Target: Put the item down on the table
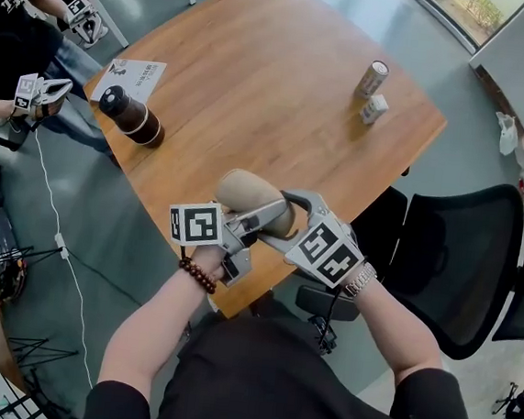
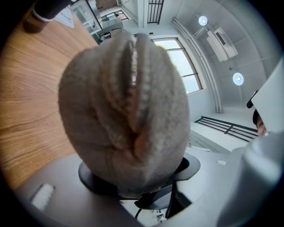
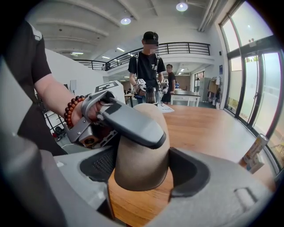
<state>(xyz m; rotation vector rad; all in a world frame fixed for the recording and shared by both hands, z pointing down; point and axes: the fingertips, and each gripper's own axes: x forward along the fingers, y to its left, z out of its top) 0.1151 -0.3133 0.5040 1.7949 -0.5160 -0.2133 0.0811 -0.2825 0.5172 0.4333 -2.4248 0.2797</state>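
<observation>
Head view looks steeply down on the desk; left gripper view tilts ceilingward, the right faces across it; all three share the tan felt item.

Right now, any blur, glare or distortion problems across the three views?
Head view: sharp, even daylight, only soft shadows on the table, with some bending at the edges. Left gripper view: the tan item sits so close that it fills the frame and looks soft, and the ceiling lights are blown out. Right gripper view: strong fisheye and bright windows, but the tan item is crisp.
</observation>
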